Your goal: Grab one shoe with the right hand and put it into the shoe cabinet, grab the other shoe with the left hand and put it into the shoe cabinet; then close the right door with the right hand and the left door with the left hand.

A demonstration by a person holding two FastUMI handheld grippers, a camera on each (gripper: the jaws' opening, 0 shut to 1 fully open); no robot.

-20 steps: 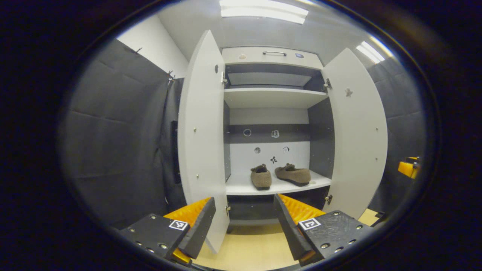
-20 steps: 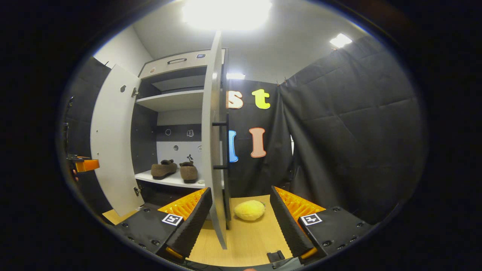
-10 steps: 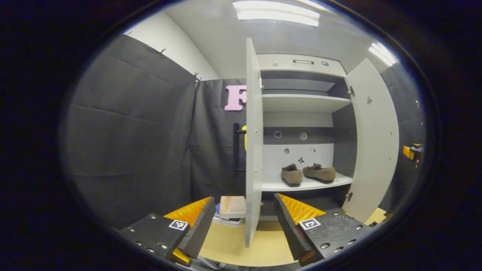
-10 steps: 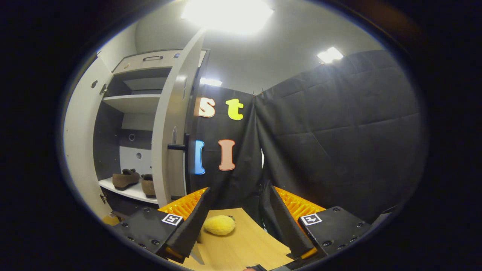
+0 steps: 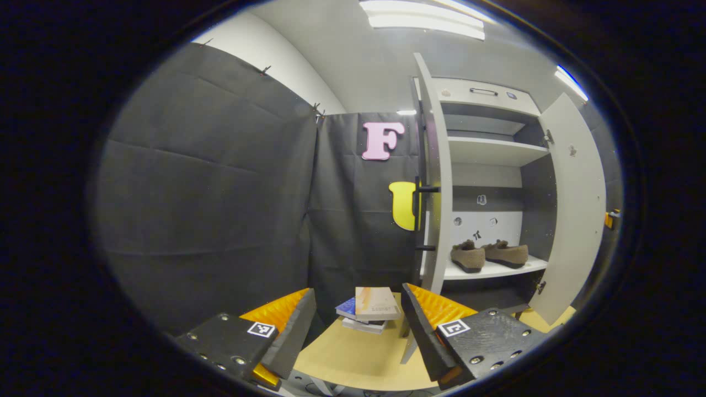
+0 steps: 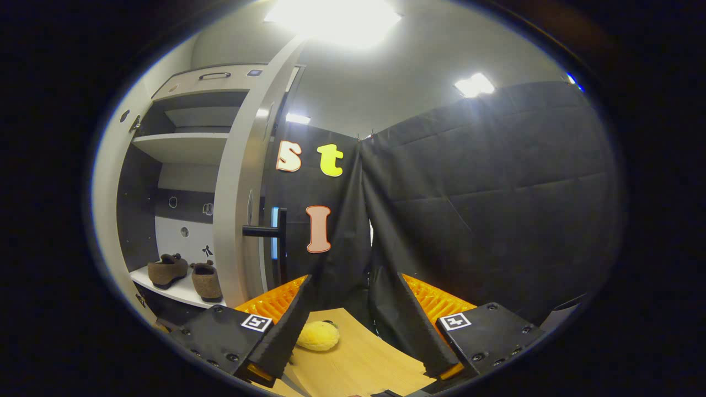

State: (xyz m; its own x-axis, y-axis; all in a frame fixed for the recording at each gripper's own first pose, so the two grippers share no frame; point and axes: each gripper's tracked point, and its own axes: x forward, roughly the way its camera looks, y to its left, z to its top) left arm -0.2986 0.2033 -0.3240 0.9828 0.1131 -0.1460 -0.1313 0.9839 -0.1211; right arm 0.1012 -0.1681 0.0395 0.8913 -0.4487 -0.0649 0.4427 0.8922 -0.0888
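— Where are the shoes [image 5: 488, 255]?
— Two brown furry ones, side by side on the shoe cabinet's [image 5: 485, 151] lower white shelf.
— The doors?
— Left door [image 5: 436, 182] and right door [image 5: 573, 204] both stand open

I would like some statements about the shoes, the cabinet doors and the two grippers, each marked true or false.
1. Both shoes stand on a cabinet shelf. True.
2. The left door is shut. False: it stands open.
3. The right gripper holds a shoe. False: it is open and empty.
4. Books lie on the floor beyond the left gripper. True.
5. The right door has a dark handle. True.
6. A yellow soft thing lies inside the cabinet. False: it lies on the floor.
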